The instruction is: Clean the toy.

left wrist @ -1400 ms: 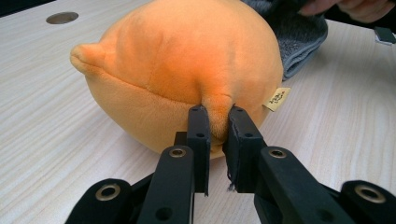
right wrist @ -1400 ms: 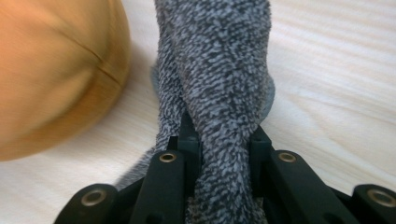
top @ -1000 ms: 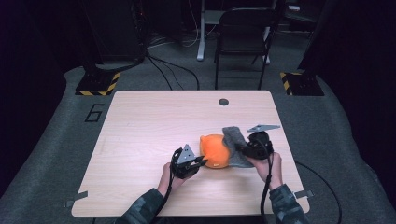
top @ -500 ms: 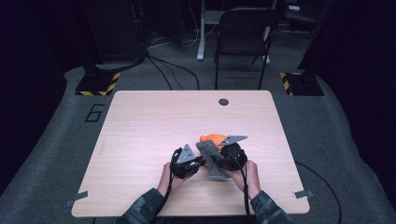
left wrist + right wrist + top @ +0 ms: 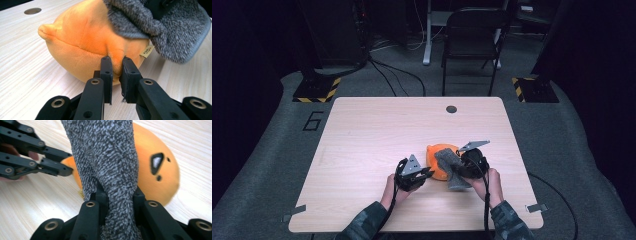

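While pinched between the left jaws at its near lower edge, orange plush toy bulging up and away beyond the tips, a fold of its fabric caught in the narrow gap. Left gripper clenched on that fold. Draped over the toy's top, on the far side from those jaws: grey fuzzy sock, running down into the right jaws and squeezed between them. Right gripper clamped on the sock, toy just behind it with a small black mark facing up. Under both: wooden table, toy resting between the two grippers.
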The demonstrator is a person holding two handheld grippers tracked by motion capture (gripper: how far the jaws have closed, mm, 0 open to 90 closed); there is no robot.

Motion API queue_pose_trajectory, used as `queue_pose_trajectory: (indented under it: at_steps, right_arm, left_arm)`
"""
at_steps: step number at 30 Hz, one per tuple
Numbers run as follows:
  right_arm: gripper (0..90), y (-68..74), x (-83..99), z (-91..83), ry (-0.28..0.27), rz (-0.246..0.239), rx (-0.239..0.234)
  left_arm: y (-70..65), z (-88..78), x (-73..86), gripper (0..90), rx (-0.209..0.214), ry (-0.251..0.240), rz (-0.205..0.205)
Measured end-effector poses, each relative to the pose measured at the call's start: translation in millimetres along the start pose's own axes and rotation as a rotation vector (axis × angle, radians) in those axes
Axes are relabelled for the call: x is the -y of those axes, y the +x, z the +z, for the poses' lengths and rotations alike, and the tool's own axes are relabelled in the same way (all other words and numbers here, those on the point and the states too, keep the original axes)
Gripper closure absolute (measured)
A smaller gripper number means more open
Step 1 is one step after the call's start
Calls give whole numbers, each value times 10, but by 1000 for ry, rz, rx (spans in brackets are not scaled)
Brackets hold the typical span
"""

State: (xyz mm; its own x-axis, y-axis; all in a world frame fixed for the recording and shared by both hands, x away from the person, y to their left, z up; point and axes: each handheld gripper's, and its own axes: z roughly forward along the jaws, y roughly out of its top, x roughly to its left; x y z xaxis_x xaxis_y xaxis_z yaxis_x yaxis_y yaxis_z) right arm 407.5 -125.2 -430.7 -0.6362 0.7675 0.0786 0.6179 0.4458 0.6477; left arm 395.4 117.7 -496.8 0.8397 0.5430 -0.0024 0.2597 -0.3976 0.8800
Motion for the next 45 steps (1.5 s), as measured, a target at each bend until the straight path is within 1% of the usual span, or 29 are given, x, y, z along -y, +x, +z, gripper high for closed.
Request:
queue_pose_trajectory:
  at_steps: [3, 6, 9, 13, 16, 17, 18, 21, 23, 25, 27, 29, 31, 32, 33, 35, 36, 37, 38, 39, 40, 42, 43, 44, 45]
  right_arm:
    - [752, -42, 13, -11, 4, 24, 3]
    - [752, -96, 26, -30, 10, 29, 14]
    - [752, -152, 49, -40, 14, 49, 19]
    - [752, -255, 96, -41, 30, 67, 29]
    - [753, -345, 134, -38, 43, 93, 44]
    - [753, -392, 154, -32, 45, 116, 48]
    - [754, -438, 175, -25, 52, 117, 50]
    - [755, -539, 233, 18, 75, 152, 69]
    - [756, -591, 267, 57, 87, 172, 73]
    - [756, -632, 293, 99, 106, 175, 94]
    - [757, -670, 329, 155, 133, 192, 107]
    - [756, -727, 377, 233, 160, 187, 130]
    - [756, -774, 430, 316, 190, 200, 141]
    - [756, -797, 443, 331, 181, 209, 134]
    - [756, -805, 438, 326, 183, 209, 133]
    - [755, -794, 432, 322, 188, 202, 152]
    - [755, -798, 430, 309, 193, 198, 148]
    - [755, -802, 419, 283, 191, 196, 163]
    - [756, -798, 403, 239, 181, 206, 174]
    - [756, -808, 378, 171, 171, 190, 176]
    - [757, -791, 338, 94, 141, 197, 184]
    - [757, -733, 226, -97, 67, 181, 188]
    - [757, -675, 159, -184, 23, 169, 186]
    - [758, -630, 108, -239, -7, 147, 182]
    - [758, -524, 20, -295, -46, 129, 171]
  left_arm:
    - [0, 0, -1, 807, 0, 1, 4]
    - [4, -1, 0, 807, 2, 2, 1]
    - [5, 0, 1, 807, 3, 1, 1]
    - [1, 1, 1, 807, 2, 0, 2]
    - [3, 2, 2, 807, 2, -1, 1]
    - [2, 3, 2, 807, 3, -2, 1]
    - [2, 3, 2, 807, 3, -2, 2]
    - [3, 5, 3, 807, 4, -2, 1]
    - [0, 7, 4, 807, 6, -3, -2]
    - [0, 8, 7, 807, 5, -2, -1]
    - [1, 10, 8, 807, 4, -2, -2]
    - [1, 9, 11, 807, 3, -3, -1]
    - [6, 8, 13, 806, 4, -2, -2]
    - [6, 8, 13, 806, 3, -3, -2]
    - [6, 8, 14, 807, 3, -4, -2]
    - [4, 9, 15, 806, 4, -4, 0]
    - [2, 8, 14, 806, 3, -6, 1]
    - [1, 8, 13, 806, 4, -5, 2]
    - [0, 7, 13, 806, 2, -7, 1]
    - [2, 7, 13, 806, 3, -7, 2]
    - [4, 7, 12, 806, 4, -6, 2]
    - [2, 7, 11, 805, 3, -5, 4]
    - [-1, 7, 12, 805, 3, -6, 4]
    - [-3, 8, 13, 805, 3, -7, 6]
    - [-4, 9, 15, 805, 3, -6, 7]
